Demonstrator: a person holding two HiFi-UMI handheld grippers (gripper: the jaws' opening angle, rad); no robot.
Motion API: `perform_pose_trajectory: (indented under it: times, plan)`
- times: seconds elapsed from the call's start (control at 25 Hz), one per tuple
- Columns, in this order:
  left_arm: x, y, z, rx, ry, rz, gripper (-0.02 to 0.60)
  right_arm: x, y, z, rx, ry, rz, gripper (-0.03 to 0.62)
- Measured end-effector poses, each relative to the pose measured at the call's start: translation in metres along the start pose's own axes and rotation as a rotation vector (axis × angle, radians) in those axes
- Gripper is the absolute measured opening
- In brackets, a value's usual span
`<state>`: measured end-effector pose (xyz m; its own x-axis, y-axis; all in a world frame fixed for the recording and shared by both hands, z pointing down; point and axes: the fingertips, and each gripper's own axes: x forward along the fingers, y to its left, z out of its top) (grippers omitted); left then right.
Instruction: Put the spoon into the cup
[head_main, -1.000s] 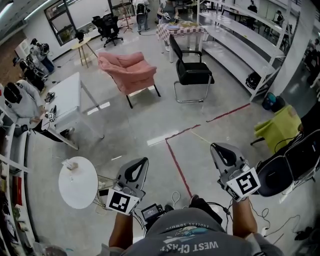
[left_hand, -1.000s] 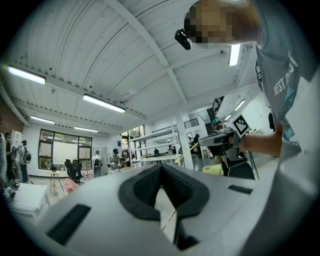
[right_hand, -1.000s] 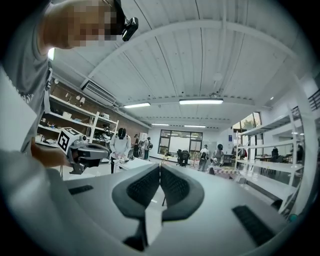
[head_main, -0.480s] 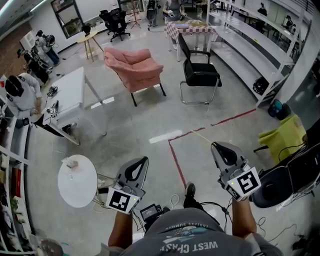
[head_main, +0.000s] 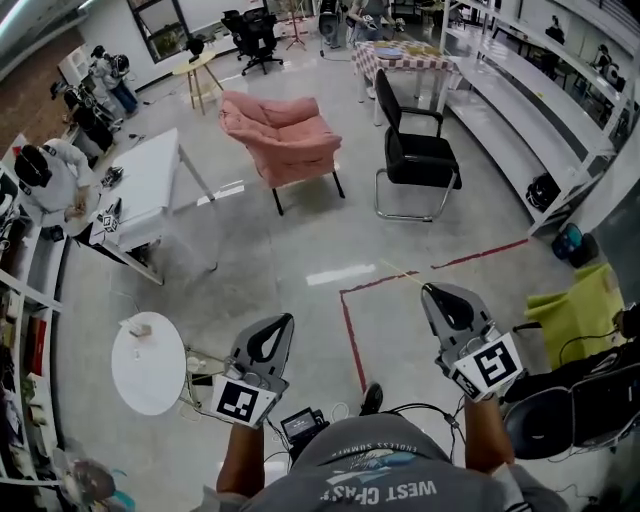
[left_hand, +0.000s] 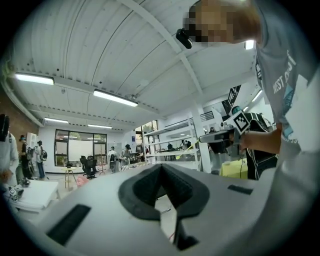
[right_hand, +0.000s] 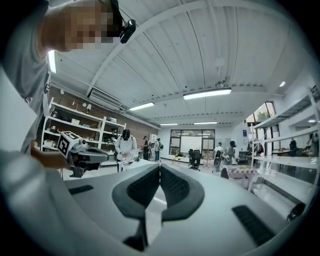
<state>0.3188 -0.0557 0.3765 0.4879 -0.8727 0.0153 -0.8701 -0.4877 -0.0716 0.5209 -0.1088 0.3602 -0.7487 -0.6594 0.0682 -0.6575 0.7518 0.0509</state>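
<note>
Two grippers over bare floor: left gripper and right gripper, jaws pressed together, gripping nothing. Only head view showed pink armchair, black chair, and round white table beside left gripper. Gripper views showed ceiling lights. No view let spoon or cup be made out.

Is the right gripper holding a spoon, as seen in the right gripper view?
No, the right gripper has its jaws closed tip to tip with nothing between them, and no spoon shows in that view.
</note>
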Motion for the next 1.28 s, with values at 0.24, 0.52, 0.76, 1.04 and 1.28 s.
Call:
perform_pose_trajectory:
  times: [0.24,0.52,0.76,1.04,1.28]
  plan:
    - [0.040,0.002,-0.008,0.009,0.021,0.053,0.002,0.020,-0.041,-0.007,0.005,-0.009,0.067,0.005]
    - [0.071,-0.001,-0.012,0.027,0.043,0.063,0.002,0.028,-0.074,-0.017,0.020,-0.010,0.085,0.005]
    - [0.091,0.001,-0.010,0.044,0.037,0.060,0.002,0.028,-0.096,-0.024,0.027,-0.015,0.066,0.005]
    - [0.105,0.026,-0.018,0.032,0.048,0.038,0.002,0.051,-0.104,-0.028,0.033,0.000,0.041,0.005]
    - [0.124,0.074,-0.020,0.028,0.032,0.040,0.002,0.096,-0.112,-0.021,0.027,0.007,0.031,0.005]
